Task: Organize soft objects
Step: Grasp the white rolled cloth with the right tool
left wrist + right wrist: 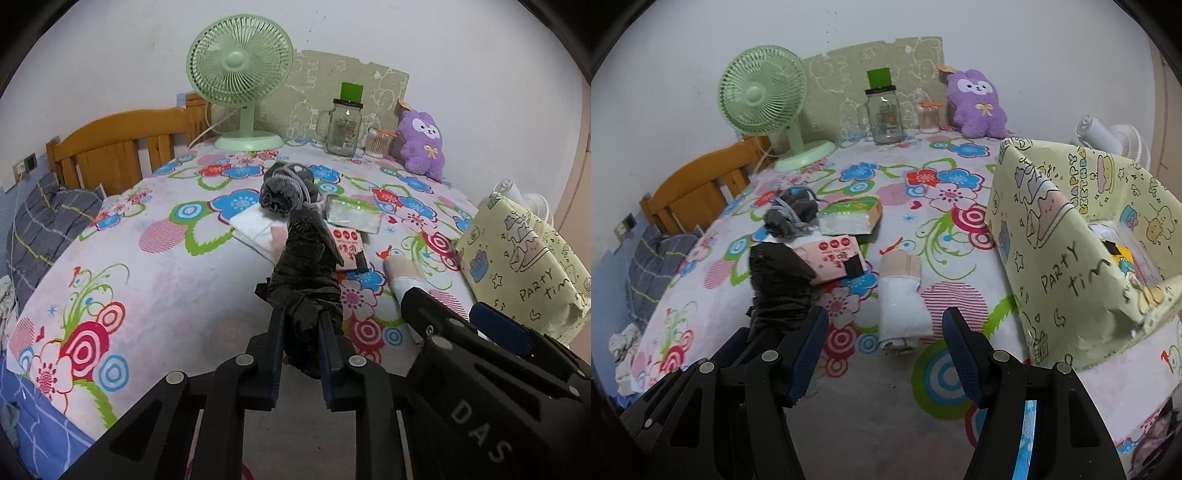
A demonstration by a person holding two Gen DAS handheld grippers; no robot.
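Gripping: the left gripper (301,325) has its two blue-padded fingers (328,347) drawn almost together on the near end of a crumpled black plastic bag (306,258), which runs forward from the fingertips.
Right gripper: the right gripper (884,328) holds its fingers (955,343) well apart with nothing between the pads.
White roll: a rolled white cloth with a beige band (903,302) lies on the flower-printed sheet (945,373) just ahead of the right fingers, in line with the gap between them, not touched.
Pink packet: a flat pink packet with red dots and a black tab (833,260) lies ahead and to the left of the right fingers, touching the black bag; from the left wrist it shows just right of the bag.
Grey bundle: a dark grey fabric bundle with a grey cord (290,188) sits beyond the far end of the held bag.
Green-edged packet: a clear packet with a green edge (352,216) lies just right of the grey bundle, ahead of the left fingers.
Box: an open box wrapped in pale yellow party-print paper (1071,236) stands to the right of the right fingers, near them.
Far edge: a mint green table fan (240,70), a glass jar with a black lid (343,125) and a purple plush toy (423,144) stand well beyond both fingers, by the wall.
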